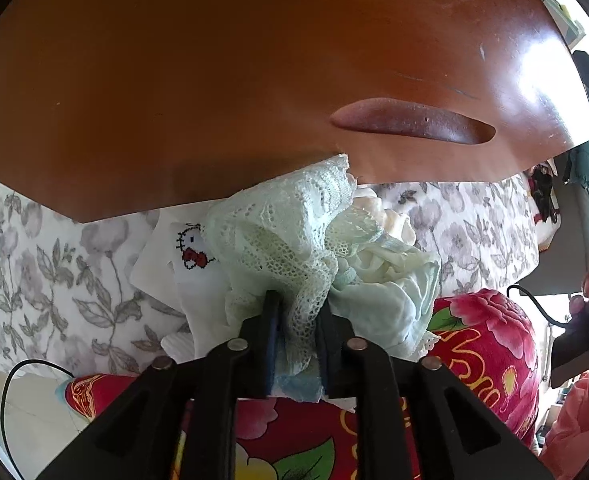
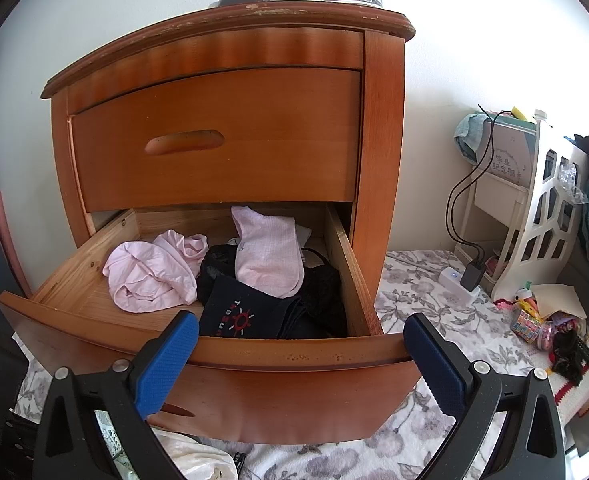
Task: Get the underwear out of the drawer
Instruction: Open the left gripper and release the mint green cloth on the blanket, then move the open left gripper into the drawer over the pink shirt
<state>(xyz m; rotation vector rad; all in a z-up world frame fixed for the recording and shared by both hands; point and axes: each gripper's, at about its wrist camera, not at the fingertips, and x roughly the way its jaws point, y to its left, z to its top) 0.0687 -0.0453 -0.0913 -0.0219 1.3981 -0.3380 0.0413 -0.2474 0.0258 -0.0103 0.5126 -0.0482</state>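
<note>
Two hand-held grippers are yours; your left hand-held gripper (image 1: 298, 320) pinches the mint lace underwear (image 1: 294, 240) over the flowered bed sheet (image 1: 54, 280); your right hand-held gripper (image 2: 300, 364) is wide open by the open drawer (image 2: 254, 352), holding nothing.

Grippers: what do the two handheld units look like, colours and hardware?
Both are matte black plastic linkages with round silver pivot pins. The right gripper has bright blue, fine-textured pads on its jaws; the left gripper shows darker blue pads, mostly hidden. No cable on either. No sleeves visible.
</note>
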